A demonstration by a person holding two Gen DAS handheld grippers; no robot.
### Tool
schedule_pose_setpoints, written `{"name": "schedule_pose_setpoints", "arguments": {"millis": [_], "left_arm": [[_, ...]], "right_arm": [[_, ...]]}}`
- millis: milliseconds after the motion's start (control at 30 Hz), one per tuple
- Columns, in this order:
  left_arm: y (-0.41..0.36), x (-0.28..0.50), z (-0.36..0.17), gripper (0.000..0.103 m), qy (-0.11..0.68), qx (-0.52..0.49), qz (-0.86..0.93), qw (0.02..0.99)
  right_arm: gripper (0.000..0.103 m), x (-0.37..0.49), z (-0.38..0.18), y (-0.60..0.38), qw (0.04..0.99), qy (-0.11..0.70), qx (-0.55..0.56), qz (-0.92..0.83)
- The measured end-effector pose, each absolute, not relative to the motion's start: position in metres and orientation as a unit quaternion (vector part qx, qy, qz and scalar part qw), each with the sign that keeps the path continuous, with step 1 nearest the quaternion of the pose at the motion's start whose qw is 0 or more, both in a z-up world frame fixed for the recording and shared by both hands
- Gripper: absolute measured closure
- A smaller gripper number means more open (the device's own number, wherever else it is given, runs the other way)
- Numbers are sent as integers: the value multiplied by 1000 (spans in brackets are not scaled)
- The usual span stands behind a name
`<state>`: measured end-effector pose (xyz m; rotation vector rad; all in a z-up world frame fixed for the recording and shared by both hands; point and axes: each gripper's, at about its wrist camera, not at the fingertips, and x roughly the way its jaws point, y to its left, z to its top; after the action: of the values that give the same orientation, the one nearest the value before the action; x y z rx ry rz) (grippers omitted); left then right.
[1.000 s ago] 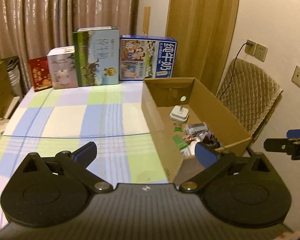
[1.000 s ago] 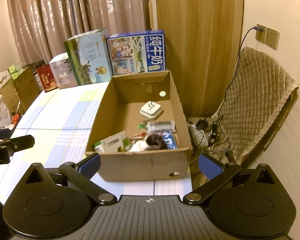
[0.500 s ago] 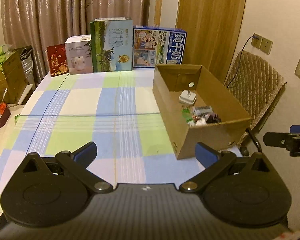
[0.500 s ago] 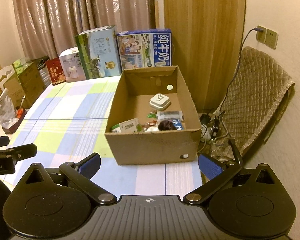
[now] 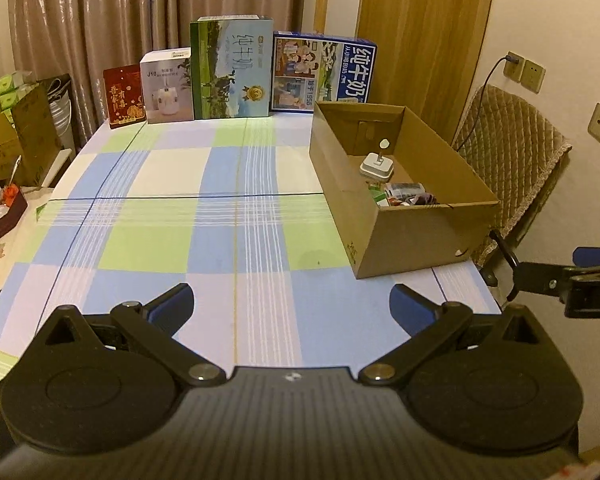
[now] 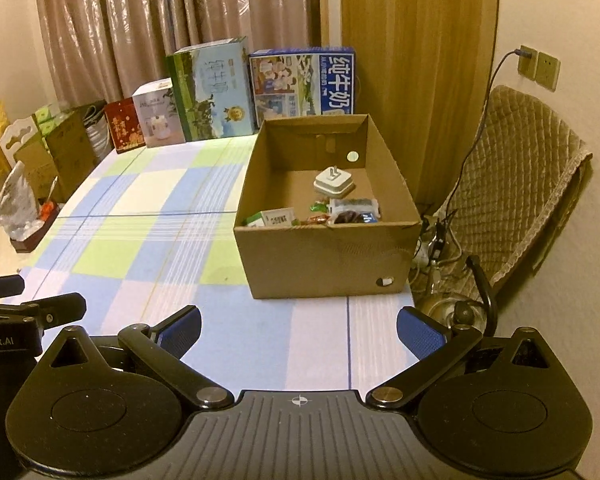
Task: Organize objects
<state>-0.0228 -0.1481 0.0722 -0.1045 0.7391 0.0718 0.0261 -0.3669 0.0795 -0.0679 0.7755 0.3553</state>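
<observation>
- Checked cloth is covering the surface (image 5: 236, 216), with curtains hanging behind a row of cartons (image 5: 232, 68) at its far edge.
- Left claw (image 5: 292, 308) is hovering over the near edge, its blue fingers (image 5: 172, 306) spread wide apart, holding and touching nothing.
- Right claw (image 6: 298, 330) is also gaping wide, gripping nothing, pointing at the cardboard box (image 6: 324, 264).
- Cardboard box is sitting at the surface's right edge, a white plug (image 6: 334, 182) and small packets (image 6: 354, 210) lying inside.
</observation>
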Motion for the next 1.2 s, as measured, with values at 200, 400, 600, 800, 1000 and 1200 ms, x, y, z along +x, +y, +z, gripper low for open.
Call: {"name": "schedule_pose_setpoints", "arguments": {"millis": [200,400,600,800,1000,1200], "left_arm": [[-151,-24,73,1,358,-56,26,932],[-153,-24,70,1,361,-58,24,931],[-152,-25,70,1,358,-58,26,932],[-150,-24,71,1,356,-60,27,932],[-149,-24,71,1,355,-60,26,933],[-148,-24,72,1,354,-62,23,933]], "right_arm": [[2,21,77,-364,909,377,-38,172],[2,20,75,-362,908,378,-37,174],[2,19,77,-361,909,377,-37,174],[2,19,78,-360,909,376,-36,176],[2,19,79,-357,909,377,-38,177],[2,20,79,-357,908,377,-38,177]]}}
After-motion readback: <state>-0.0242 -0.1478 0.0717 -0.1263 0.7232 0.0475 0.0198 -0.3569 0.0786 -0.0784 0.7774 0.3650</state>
